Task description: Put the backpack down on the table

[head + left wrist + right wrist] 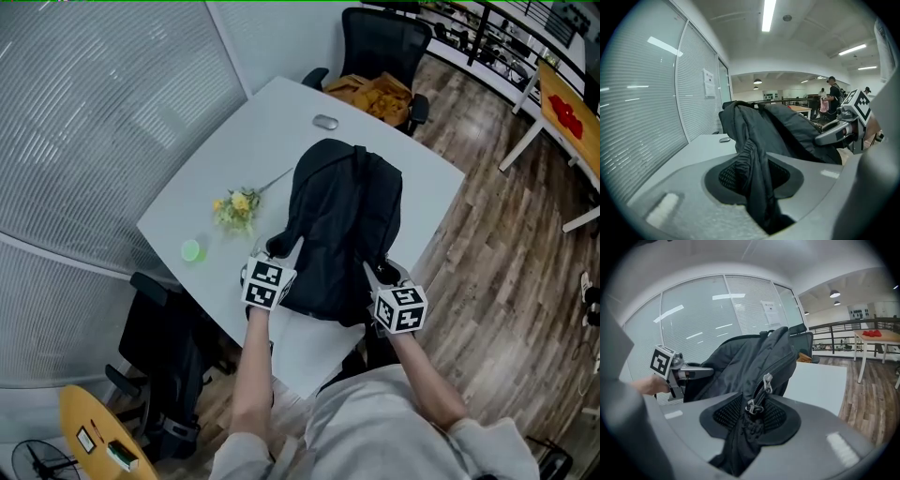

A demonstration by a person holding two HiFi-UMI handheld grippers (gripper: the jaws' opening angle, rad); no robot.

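item: backpack [342, 225], black, soft cloth. place: over the middle of the white table [234, 150], lengthwise, top end away from the person, near end close to the table's near edge. the far part looks to be lying on the tabletop. whether the near end has settled cannot be told, since both grippers hold it.

left gripper [757, 187]: jaws clamped on a bunched fold of black cloth at the backpack's near left corner, the fold running down between the pads.

right gripper [747, 427]: jaws clamped on cloth at the near right corner, beside the zip line, with two metal zip pulls [757, 404] sitting just above the pads.

reason for hold: one grip at each near corner spreads the weight and keeps the limp bag from twisting or folding as it is lowered. both grippers slope downward toward the table.

task state, judged: nearly set down. what remains is resting the near end and letting go.

other items on table: small bunch of yellow flowers [236, 208] and a green disc [192, 250] to the backpack's left, apart from it; grey mouse [325, 122] beyond its top end.
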